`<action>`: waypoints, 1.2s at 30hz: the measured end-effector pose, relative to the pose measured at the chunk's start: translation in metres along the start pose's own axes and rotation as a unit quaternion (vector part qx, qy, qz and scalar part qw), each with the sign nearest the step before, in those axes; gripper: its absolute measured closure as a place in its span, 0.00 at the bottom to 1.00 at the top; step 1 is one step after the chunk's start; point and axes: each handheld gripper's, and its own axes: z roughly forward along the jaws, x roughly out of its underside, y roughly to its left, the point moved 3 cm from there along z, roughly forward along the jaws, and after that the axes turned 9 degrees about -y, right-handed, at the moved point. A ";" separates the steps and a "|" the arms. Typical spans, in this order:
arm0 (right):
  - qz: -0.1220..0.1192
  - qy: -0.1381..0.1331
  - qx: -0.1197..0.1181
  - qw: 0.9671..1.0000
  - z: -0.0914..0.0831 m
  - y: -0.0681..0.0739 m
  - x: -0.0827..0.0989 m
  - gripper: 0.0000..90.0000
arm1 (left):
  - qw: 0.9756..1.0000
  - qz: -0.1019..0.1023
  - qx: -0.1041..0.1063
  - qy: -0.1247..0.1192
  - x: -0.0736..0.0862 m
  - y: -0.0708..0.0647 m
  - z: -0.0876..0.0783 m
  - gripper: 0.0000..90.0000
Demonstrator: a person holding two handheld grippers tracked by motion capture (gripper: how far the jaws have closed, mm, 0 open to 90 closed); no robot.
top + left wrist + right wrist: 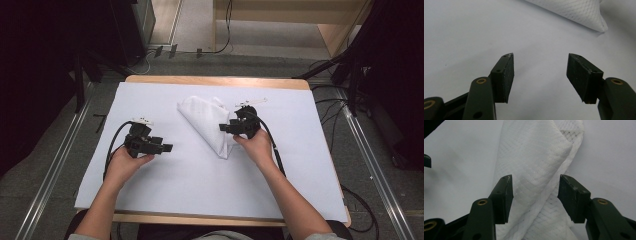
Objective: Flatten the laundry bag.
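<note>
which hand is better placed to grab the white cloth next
Right. The right gripper hangs open over the folded white cloth, fabric between its fingers. The left gripper, also open, sits over bare table cover, cloth farther off.

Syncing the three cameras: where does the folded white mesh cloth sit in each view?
High view: the folded white mesh cloth lies at the middle of the white table cover, just left of the right tool.
Left gripper view: its corner is at the top right, beyond the open left tool.
Right gripper view: it runs down the centre, between the jaws of the open right tool.
Shared landmark: the white table cover.
</note>
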 end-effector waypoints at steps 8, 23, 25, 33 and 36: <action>-0.011 0.021 -0.019 1.000 0.017 0.000 0.002 0.89 | 1.000 -0.010 -0.013 -0.004 0.006 0.005 -0.007 0.45; -0.070 -0.012 -0.029 0.997 0.003 0.033 -0.007 0.98 | 0.999 -0.014 -0.029 -0.008 0.003 0.013 -0.014 0.46; -0.073 -0.016 -0.038 0.996 0.003 0.040 -0.007 0.97 | 0.999 -0.014 -0.031 -0.008 0.003 0.015 -0.015 0.46; -0.097 -0.002 -0.064 0.993 0.012 0.064 0.000 0.96 | 0.999 -0.023 -0.037 -0.017 0.004 0.022 -0.020 0.46; -0.098 0.005 -0.071 0.993 0.016 0.069 0.004 0.96 | 0.999 -0.029 -0.039 -0.021 0.004 0.025 -0.022 0.46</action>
